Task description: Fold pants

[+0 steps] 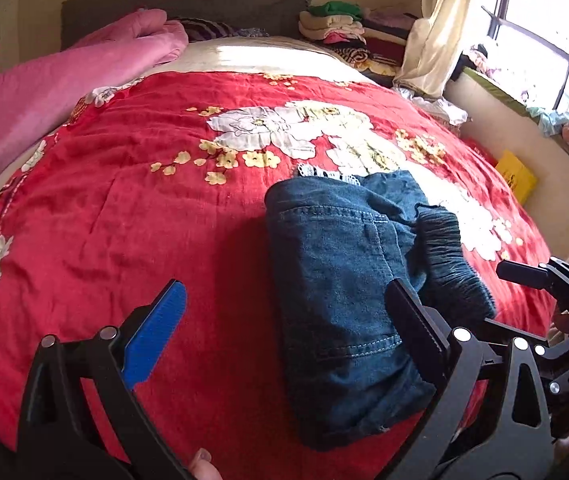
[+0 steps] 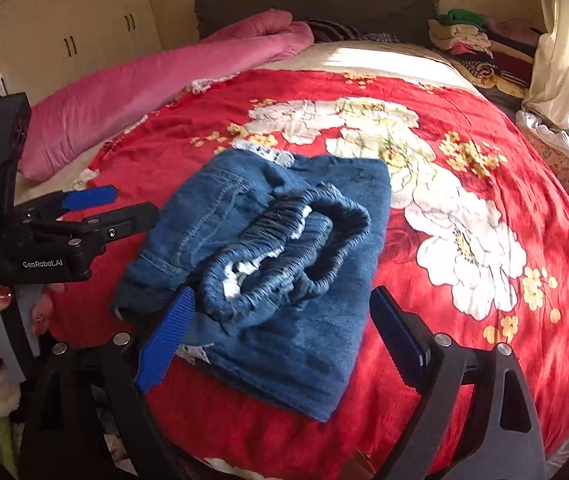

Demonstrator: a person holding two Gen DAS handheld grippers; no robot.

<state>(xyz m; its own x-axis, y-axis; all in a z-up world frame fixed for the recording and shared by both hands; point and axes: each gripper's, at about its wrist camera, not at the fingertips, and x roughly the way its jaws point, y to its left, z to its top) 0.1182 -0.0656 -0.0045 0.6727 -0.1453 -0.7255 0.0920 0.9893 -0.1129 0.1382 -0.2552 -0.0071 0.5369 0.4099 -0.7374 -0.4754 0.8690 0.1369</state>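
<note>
The folded pants are laid on the bed; both left gripper and right gripper are held with jaws released, nothing grasped.

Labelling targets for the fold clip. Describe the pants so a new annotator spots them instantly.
Start at the bed's red floral blanket. On its near part, in front of the big white flowers, lies a folded blue denim bundle: the pants. Their gathered elastic waistband is curled on top, and they are the only denim there; the pink quilt lies along the far left.
</note>
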